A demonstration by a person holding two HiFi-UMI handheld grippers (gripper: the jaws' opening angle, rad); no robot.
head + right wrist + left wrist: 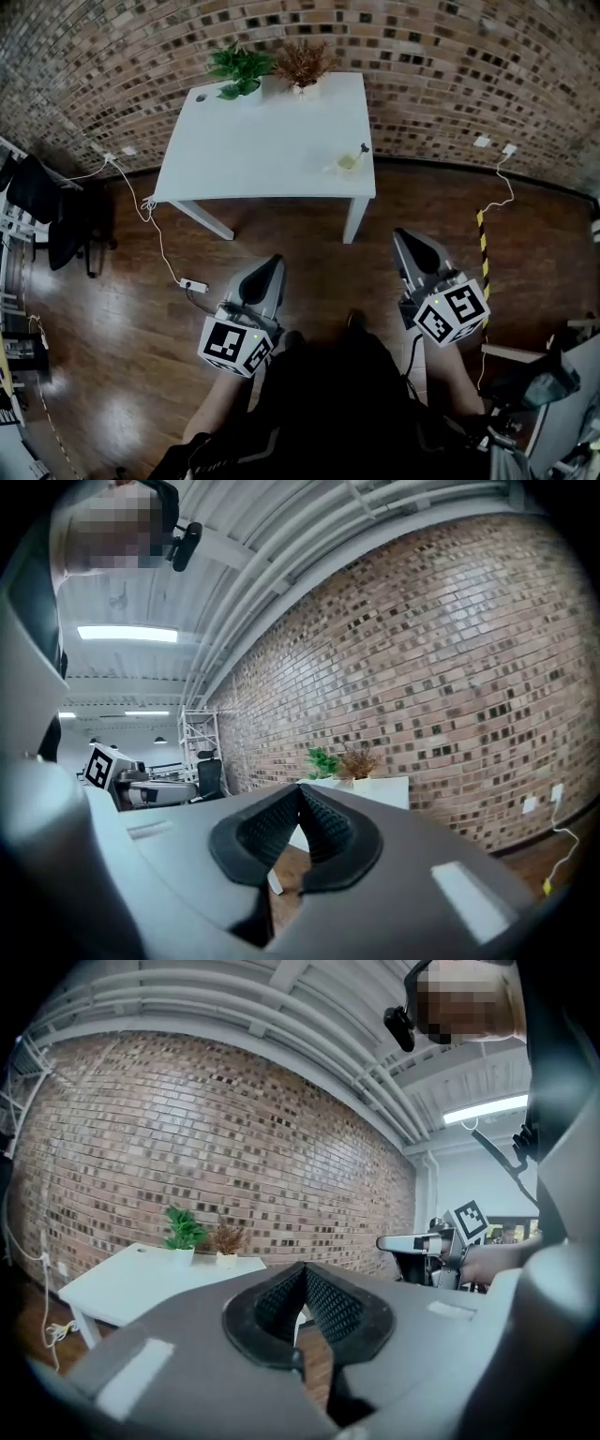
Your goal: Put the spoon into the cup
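Presently, the white table [262,141] is standing against the brick wall [450,56], well apart from the person and both grippers. The cup [348,163] is sitting on the tabletop near its front right corner, as the head view shows it. The spoon [363,149] is showing as a thin, dark-tipped stem rising from the cup's right side. It appears to be leaning inside the cup, though it is too small in this view to confirm contact. A green plant [239,67] and a dried brown plant [302,64] are standing side by side at the table's far edge, next to the wall.

The left gripper [274,264] is hanging over the wooden floor [309,253] in front of the table and pointing towards it. Its jaws are pressing together, with nothing lying between the ribbed pads. The right gripper [405,236] is hanging beside it, jaws likewise closed tip to tip and carrying nothing. Neither gripper is touching the table or the cup.

A white power strip [192,284] is lying on the floor below the table's left front leg, with a white cable [159,242] running from it up towards the wall. A strip of yellow-and-black tape [484,246] is lying on the floor to the right.
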